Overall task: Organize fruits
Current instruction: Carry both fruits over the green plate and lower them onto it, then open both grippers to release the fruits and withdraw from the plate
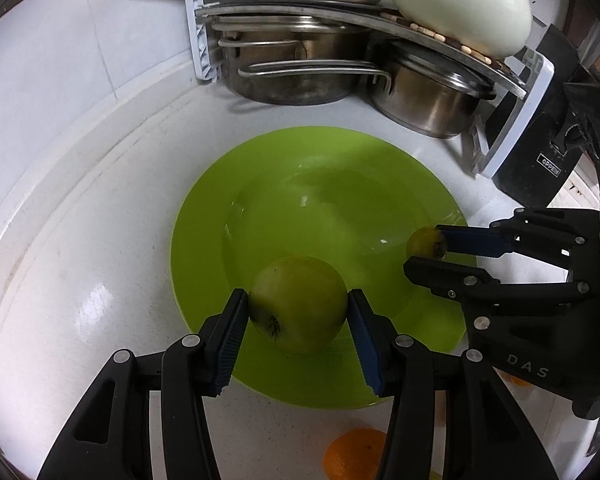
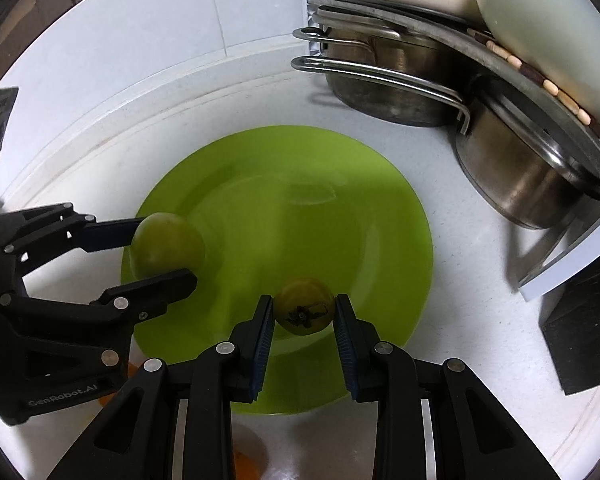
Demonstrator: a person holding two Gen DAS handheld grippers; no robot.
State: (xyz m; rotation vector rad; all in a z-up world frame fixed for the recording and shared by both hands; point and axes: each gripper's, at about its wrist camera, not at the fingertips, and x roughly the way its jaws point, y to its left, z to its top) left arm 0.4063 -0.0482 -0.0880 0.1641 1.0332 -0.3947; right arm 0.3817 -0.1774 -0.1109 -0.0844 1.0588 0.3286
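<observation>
Nearest to me in the left wrist view, my left claw (image 1: 298, 312) is clamped on a large green fruit (image 1: 298, 304), its blue pads pressing both sides, dark stem end turned toward the camera. The fruit hangs over the near part of the green plate (image 1: 204, 220). Below the claw, an orange fruit (image 1: 354, 454) lies on the white tabletop (image 1: 80, 280), partly hidden by the claw's fingers.

In the right wrist view, my right claw (image 2: 304, 314) is closed tight on a smaller green fruit (image 2: 304, 306), pads against its flanks, its dried dark calyx facing me. It too sits over the plate's near edge, to the right of the larger one. Whether either fruit touches the plate, I cannot tell.

Beyond the plate the tabletop meets a white tiled wall (image 1: 60, 60). In the far right corner stands a dish rack (image 1: 204, 40) with steel pots (image 1: 292, 72) beneath it and pale cookware (image 1: 460, 8) on top. A black box (image 2: 588, 332) stands on the tabletop just beside the rack.
</observation>
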